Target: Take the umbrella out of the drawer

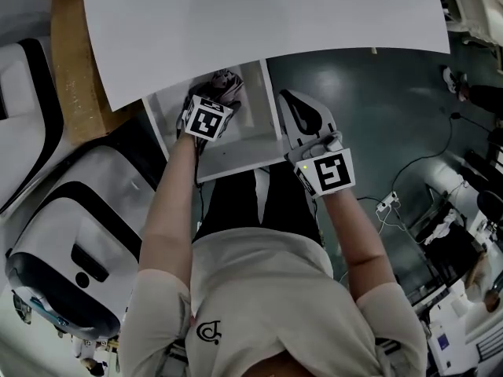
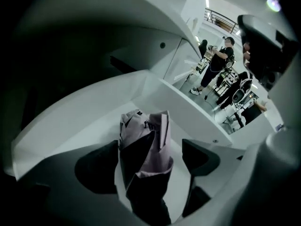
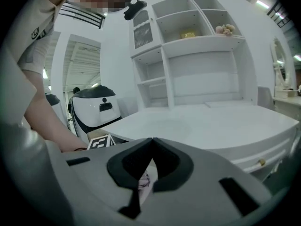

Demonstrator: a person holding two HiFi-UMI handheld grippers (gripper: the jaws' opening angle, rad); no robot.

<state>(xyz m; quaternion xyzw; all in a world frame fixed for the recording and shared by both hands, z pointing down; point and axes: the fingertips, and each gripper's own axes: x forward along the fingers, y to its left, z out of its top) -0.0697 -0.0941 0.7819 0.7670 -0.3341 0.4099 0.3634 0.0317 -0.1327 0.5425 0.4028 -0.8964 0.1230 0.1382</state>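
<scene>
Items I log from my station, nearest outward.

1. Drawer (image 1: 244, 157): white, pulled open from under the desk, its front wall toward the operator's legs.
2. Umbrella (image 2: 157, 140): folded, pale lilac with dark panels, lying on the drawer floor.
3. Desk top (image 1: 259, 14): white, bare, overhanging the back of the drawer.
4. Floor (image 1: 377, 132): dark and glossy, with cables (image 1: 389, 203) trailing to the right.
5. White and black machine (image 1: 78, 234): standing left of the operator.
6. Shelving (image 3: 188, 55): white, rising behind the desk, with a small yellow object (image 3: 188, 34) in one cubby.
7. Bystander (image 2: 216, 65): far off, standing among equipment.

Hands.

8. Left gripper (image 2: 149, 154): forearm reaching into the drawer, tool angled steeply down. I read the jaws as spread wide with the umbrella between them, the pads not pressed on it.
9. Right gripper (image 3: 150, 145): held just right of the drawer's front corner, pointing toward the desk. Its jaw tips meet, and I see nothing gripped.
</scene>
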